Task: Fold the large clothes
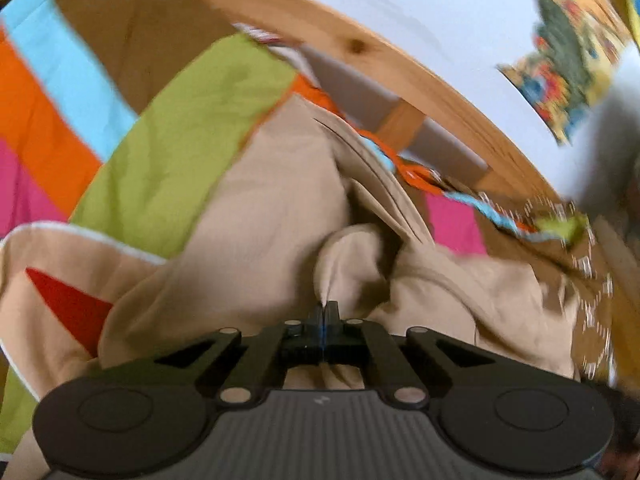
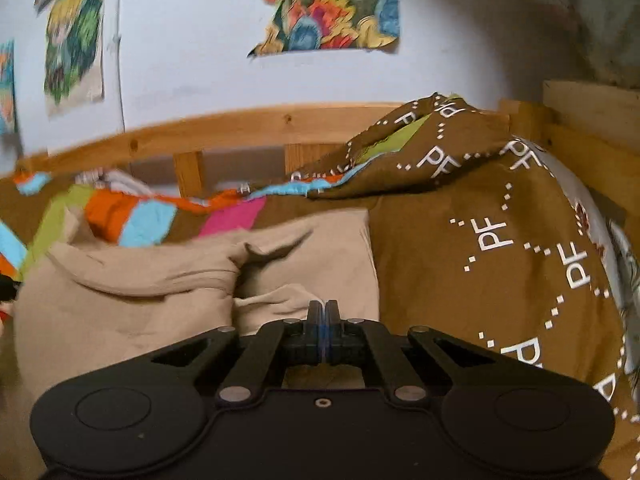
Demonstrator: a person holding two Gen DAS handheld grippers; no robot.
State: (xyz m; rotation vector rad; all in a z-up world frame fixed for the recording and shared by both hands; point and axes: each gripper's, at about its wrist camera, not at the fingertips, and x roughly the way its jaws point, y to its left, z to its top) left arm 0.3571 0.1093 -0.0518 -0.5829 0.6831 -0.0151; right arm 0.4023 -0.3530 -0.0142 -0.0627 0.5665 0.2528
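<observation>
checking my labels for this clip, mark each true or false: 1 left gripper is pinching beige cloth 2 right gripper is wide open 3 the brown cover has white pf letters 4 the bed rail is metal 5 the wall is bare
1. True: the left gripper is shut on a peak of the beige garment.
2. False: the right gripper has its jaws together; whether cloth is between them cannot be told.
3. True: the brown cover carries white PF letters.
4. False: the bed rail is wood.
5. False: colourful pictures hang on the wall.
</observation>
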